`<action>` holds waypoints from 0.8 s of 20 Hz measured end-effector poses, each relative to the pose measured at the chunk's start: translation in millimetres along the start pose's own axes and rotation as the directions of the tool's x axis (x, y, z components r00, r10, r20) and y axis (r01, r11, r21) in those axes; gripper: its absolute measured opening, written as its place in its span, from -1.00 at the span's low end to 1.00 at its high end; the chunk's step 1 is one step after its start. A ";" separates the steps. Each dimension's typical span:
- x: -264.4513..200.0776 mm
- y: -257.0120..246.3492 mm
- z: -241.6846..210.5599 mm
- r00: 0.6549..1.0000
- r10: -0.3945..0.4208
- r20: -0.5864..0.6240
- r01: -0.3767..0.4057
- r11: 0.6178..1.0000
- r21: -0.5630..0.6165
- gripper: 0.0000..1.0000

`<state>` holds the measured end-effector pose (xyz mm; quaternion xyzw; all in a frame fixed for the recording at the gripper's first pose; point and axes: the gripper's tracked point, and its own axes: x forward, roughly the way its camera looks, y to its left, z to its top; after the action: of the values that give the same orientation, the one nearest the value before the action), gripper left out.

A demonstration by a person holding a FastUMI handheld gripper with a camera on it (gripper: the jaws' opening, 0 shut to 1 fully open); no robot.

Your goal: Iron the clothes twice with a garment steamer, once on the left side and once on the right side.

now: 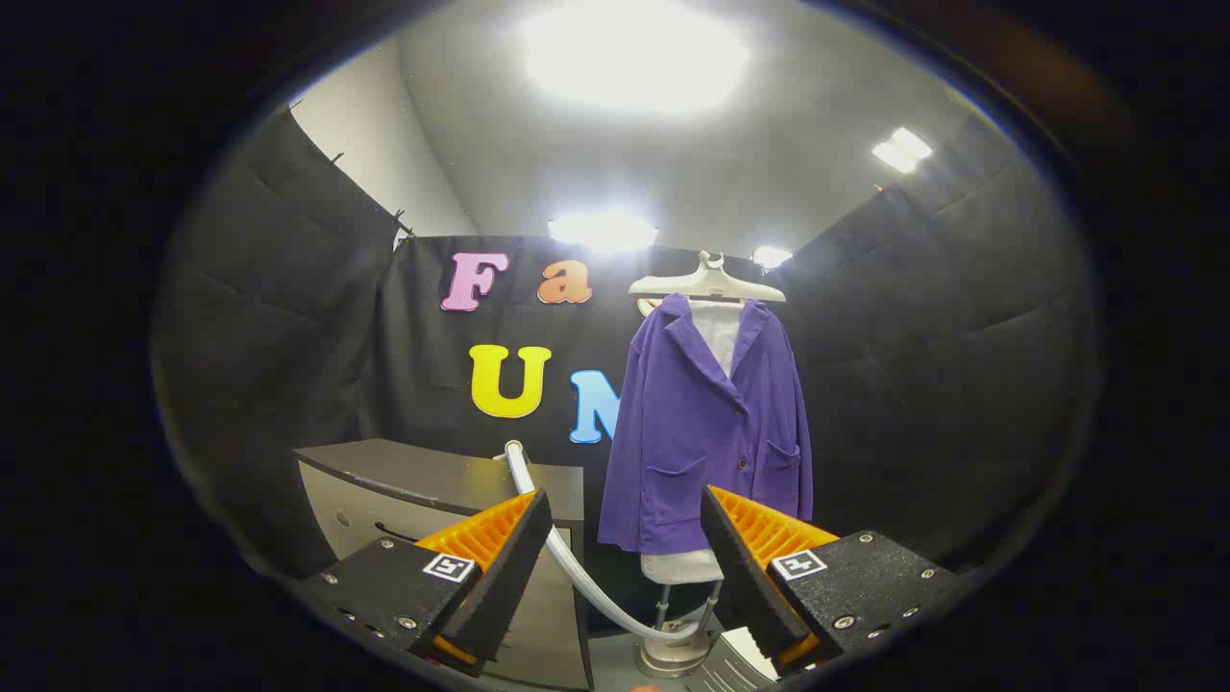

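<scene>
A purple jacket [706,432] hangs over a white shirt on a pale hanger [706,282], worn by a white dress form on a metal stand [673,654]. It hangs upright beyond my fingers, a little right of the gap. My gripper [625,538] is open with nothing between its fingers. A white steamer hose [577,567] curves from the top of a grey cabinet down between the fingers toward the stand base. The steamer head itself is hidden from me.
A grey cabinet [413,490] stands ahead on the left, behind the left finger. Black cloth walls close the booth on all sides. Bright ceiling lights [634,48] glare overhead. A pale ribbed object [740,668] lies low by the right finger.
</scene>
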<state>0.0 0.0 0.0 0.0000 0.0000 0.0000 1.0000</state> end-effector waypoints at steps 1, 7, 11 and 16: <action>-0.2 0.2 -0.6 1.000 0.001 -0.002 -0.001 1.000 0.002 0.91; -1.2 -3.4 -0.6 1.000 0.005 -0.004 -0.005 1.000 0.002 0.91; -1.0 -4.5 -4.0 1.000 0.003 -0.019 -0.003 1.000 0.007 0.91; 1.3 -4.9 -2.6 1.000 0.001 -0.018 -0.001 1.000 0.014 0.91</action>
<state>1.3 -4.9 -2.6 0.0069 0.0091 0.0004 0.9999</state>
